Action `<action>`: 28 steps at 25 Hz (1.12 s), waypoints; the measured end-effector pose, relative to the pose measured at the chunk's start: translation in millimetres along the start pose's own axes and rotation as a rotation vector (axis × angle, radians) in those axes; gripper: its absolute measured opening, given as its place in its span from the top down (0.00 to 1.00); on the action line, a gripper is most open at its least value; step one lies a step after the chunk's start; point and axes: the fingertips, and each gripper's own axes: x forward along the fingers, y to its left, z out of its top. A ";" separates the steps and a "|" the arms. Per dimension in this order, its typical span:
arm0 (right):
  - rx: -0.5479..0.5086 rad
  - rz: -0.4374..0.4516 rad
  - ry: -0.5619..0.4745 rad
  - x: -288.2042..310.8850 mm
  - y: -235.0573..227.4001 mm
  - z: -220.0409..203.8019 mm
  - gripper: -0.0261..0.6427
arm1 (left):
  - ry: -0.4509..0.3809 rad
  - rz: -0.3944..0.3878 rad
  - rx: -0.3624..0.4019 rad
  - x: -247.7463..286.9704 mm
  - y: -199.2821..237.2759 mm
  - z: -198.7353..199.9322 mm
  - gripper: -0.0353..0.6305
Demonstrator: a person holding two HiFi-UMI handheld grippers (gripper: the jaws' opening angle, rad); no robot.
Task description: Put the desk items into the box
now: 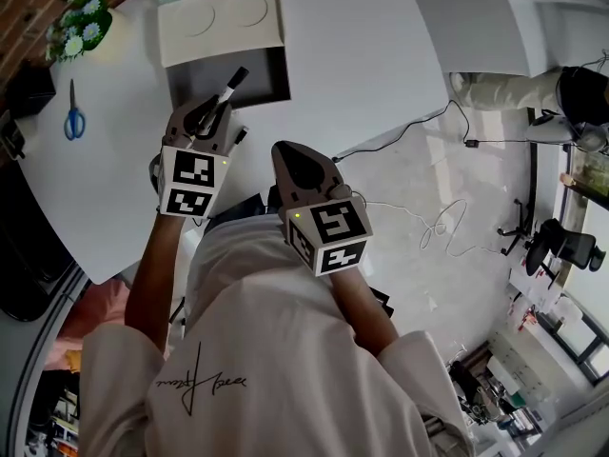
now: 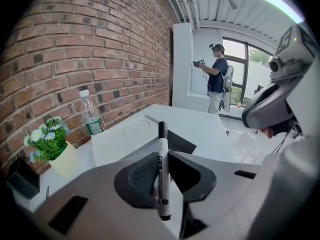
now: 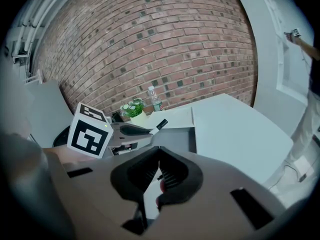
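**Left:** scissors (image 1: 74,114) are lying on the white desk (image 1: 362,55), well apart from the box and not yet packed.

**Centre:** the left gripper (image 2: 162,160) is pinching a marker (image 2: 163,176) across its barrel, with the jaws partly closed on it. The black cap end is projecting past the tips and reaching over the open box (image 1: 268,76), whose lid flap (image 1: 221,22) is lying folded back. The marker is being held above the box, not yet inside it. By its look it is light, rigid and smooth-walled, so it is likely to pivot or slide between the pads. A hold across the round body near mid-length is probably balancing it best.

**Right:** the right gripper (image 3: 159,155) is hovering just beside the left one, near the desk edge. Its jaws are meeting at the tips and carrying nothing.
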 end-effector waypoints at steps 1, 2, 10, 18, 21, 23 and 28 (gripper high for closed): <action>-0.002 0.002 0.000 -0.3 -0.4 0.4 0.92 | 0.000 0.001 -0.001 0.7 0.1 0.7 0.84; -0.004 0.004 0.002 -0.5 -0.8 0.2 0.92 | 0.002 0.004 -0.003 1.2 0.5 0.8 0.84; -0.022 0.031 0.007 1.2 -10.8 9.8 0.92 | 0.015 0.023 0.006 13.2 3.7 2.3 0.84; -0.011 0.027 0.027 2.1 -31.0 8.8 0.92 | 0.056 -0.004 0.098 33.0 1.4 3.1 0.84; -0.004 0.027 0.027 4.6 -35.5 11.4 0.92 | 0.068 -0.007 0.134 38.8 3.5 5.8 0.84; -0.001 0.029 0.029 5.9 -37.9 11.7 0.92 | 0.080 -0.012 0.147 43.5 2.9 4.5 0.84; 0.006 0.027 0.036 7.7 -47.2 13.3 0.92 | 0.121 -0.022 0.207 55.7 0.2 0.1 0.84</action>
